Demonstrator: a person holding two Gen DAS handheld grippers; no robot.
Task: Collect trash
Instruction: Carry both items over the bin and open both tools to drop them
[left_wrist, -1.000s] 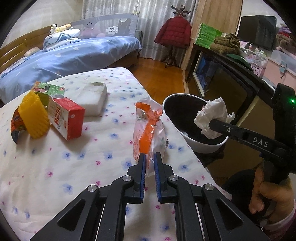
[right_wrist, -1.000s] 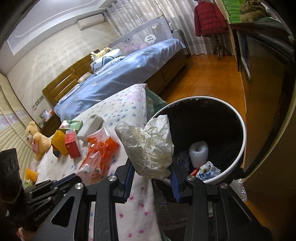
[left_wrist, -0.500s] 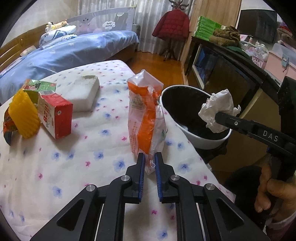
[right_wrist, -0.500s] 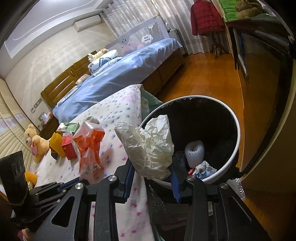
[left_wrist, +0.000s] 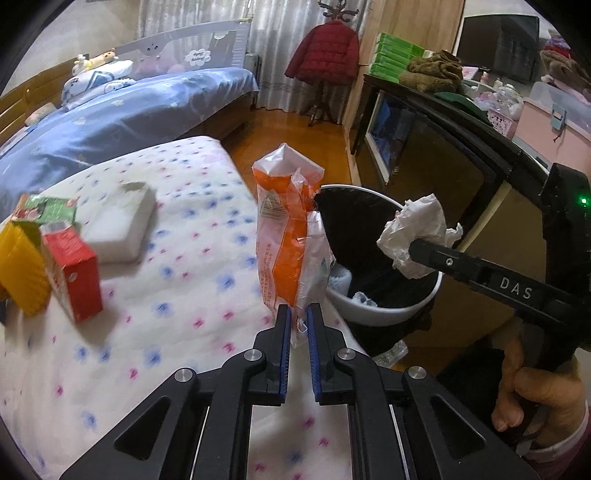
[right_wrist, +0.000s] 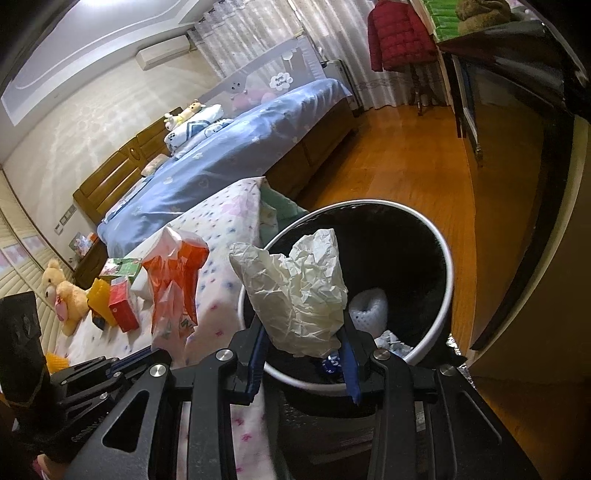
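Note:
My left gripper (left_wrist: 297, 317) is shut on the bottom edge of an orange and clear plastic bag (left_wrist: 290, 236), holding it upright above the floral bedspread, beside the bin. The bag also shows in the right wrist view (right_wrist: 173, 284). My right gripper (right_wrist: 303, 339) is shut on a crumpled white paper wad (right_wrist: 299, 291) and holds it over the near rim of the white trash bin (right_wrist: 441, 306) with its black liner. The wad (left_wrist: 417, 230) and the bin (left_wrist: 388, 314) also show in the left wrist view. The bin holds some trash.
On the floral bedspread (left_wrist: 166, 295) lie a red carton (left_wrist: 74, 273), a yellow ridged object (left_wrist: 22, 269), a green carton (left_wrist: 48, 208) and a white pack (left_wrist: 118, 225). A dark cabinet (left_wrist: 443, 147) stands right of the bin. A blue bed (left_wrist: 129, 107) is behind.
My left gripper has lifted the orange bag off the bedspread and brought it upright toward the bin. My right gripper has kept the paper wad over the bin.

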